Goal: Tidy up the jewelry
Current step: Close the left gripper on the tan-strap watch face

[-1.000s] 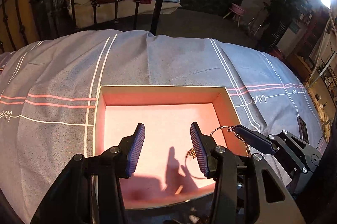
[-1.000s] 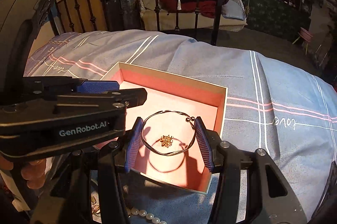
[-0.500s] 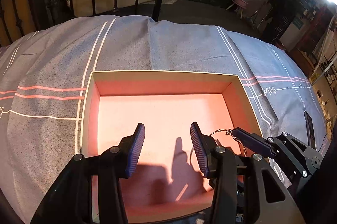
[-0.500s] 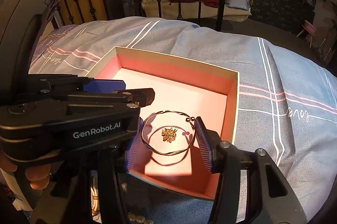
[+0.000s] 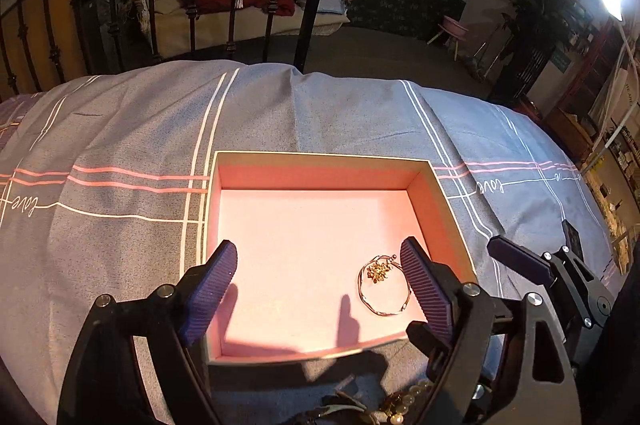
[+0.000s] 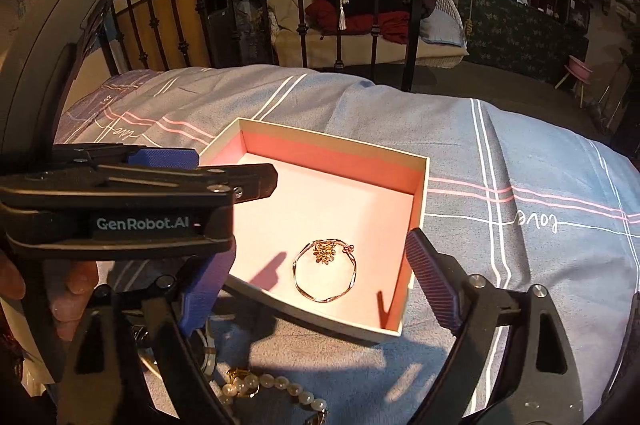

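An open box with a pink inside (image 5: pixel 320 155) (image 6: pixel 336 139) lies on the grey striped bedspread. A thin twisted bangle (image 5: pixel 386 314) (image 6: pixel 324 301) with a gold flower charm (image 6: pixel 324 252) rests flat on the box floor near its front right corner. My right gripper (image 6: pixel 320 285) hovers over that corner with its jaws opening. The bangle lies between its pads, free of both. My left gripper (image 5: pixel 320 285) hangs over the box's front edge, jaws opening and nothing between them. It also shows at the left of the right wrist view (image 6: pixel 216 169).
A pearl necklace (image 6: pixel 276 383) (image 5: pixel 404 401) and other small jewelry lie on the bedspread (image 5: pixel 120 265) in front of the box. A black iron bed rail (image 6: pixel 412 5) stands past the far edge. A hand (image 6: pixel 76 289) holds the left gripper.
The right gripper has let go of the bangle, which now lies on the box floor. Both grippers' jaws have spread much wider, and both have drawn back a little from the box.
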`<state>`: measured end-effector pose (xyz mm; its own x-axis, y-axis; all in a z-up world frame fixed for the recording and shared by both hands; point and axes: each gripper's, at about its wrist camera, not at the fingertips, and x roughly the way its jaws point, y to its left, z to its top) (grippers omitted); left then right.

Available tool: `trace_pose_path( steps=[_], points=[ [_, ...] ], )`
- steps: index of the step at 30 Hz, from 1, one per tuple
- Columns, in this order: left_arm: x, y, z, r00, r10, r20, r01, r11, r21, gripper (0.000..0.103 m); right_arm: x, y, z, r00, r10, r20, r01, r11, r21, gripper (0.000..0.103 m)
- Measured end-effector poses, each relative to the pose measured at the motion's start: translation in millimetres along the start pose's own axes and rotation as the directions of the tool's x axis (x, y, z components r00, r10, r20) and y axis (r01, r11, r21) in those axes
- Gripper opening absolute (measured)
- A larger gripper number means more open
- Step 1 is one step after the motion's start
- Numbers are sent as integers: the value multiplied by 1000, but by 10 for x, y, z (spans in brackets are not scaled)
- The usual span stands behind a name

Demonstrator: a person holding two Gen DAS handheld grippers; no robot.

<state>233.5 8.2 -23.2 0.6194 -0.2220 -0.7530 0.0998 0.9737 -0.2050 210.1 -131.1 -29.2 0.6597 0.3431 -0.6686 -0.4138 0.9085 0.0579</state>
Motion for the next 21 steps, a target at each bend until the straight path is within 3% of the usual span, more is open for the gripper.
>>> trace_pose_path(
  steps=[3, 12, 21],
  points=[
    [-229, -1, -225, 1000, -11, 27, 11, 1000, 19, 96, -223, -35, -167, 1000, 3, 9, -3, 1000, 9, 94],
    [-440, -31, -1100, 1000, -24, -20, 25, 998, 57, 96, -360, -25, -929, 995, 38, -96, -34, 998, 52, 94],
    [-349, 175, -1114, 999, 21, -46, -24, 997, -67, 91, -295, 73, -1079, 990, 62, -128, -57, 997, 42, 94]
  ],
)
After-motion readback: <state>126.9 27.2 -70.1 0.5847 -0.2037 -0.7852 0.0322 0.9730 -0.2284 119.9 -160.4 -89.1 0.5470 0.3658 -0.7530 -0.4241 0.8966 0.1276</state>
